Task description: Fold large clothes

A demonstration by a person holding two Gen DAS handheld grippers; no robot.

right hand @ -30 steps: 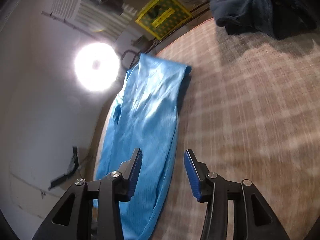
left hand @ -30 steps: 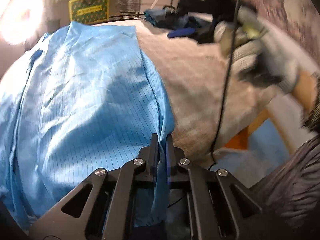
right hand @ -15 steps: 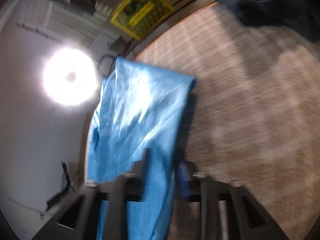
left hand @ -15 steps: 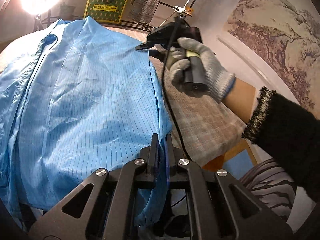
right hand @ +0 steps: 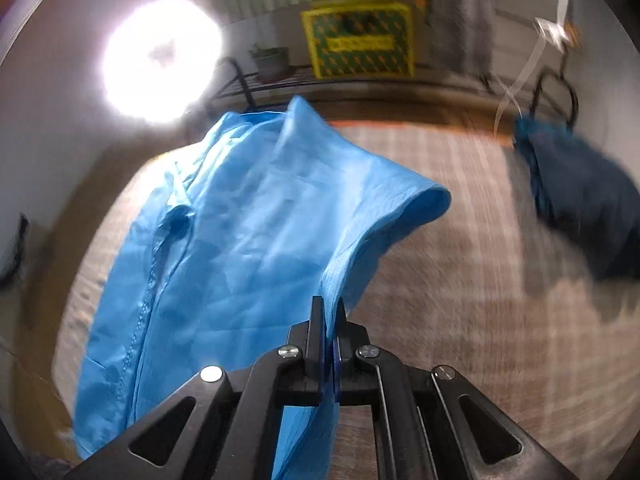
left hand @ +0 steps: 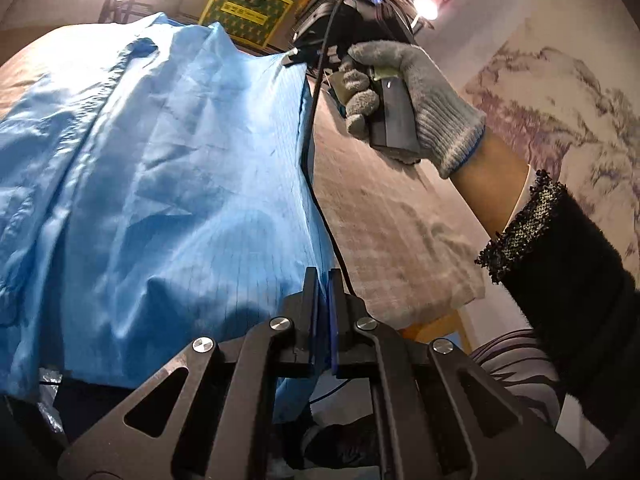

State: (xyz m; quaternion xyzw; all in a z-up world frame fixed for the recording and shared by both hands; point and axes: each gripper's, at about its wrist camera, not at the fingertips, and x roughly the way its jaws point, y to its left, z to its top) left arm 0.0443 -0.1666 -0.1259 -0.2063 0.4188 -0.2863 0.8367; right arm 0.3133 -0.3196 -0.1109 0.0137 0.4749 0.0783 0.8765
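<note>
Now both grippers' fingers pinch the blue garment's edge (lifted).

- The right claw is closed on an edge of the blue garment; fabric passes between the jaws and hangs below them.
- The garment spreads ahead and left of the claw over the checked beige surface.
- A dark blue clothing pile lies far right.
- A yellow-green box stands beyond, beside a bright lamp.
</note>
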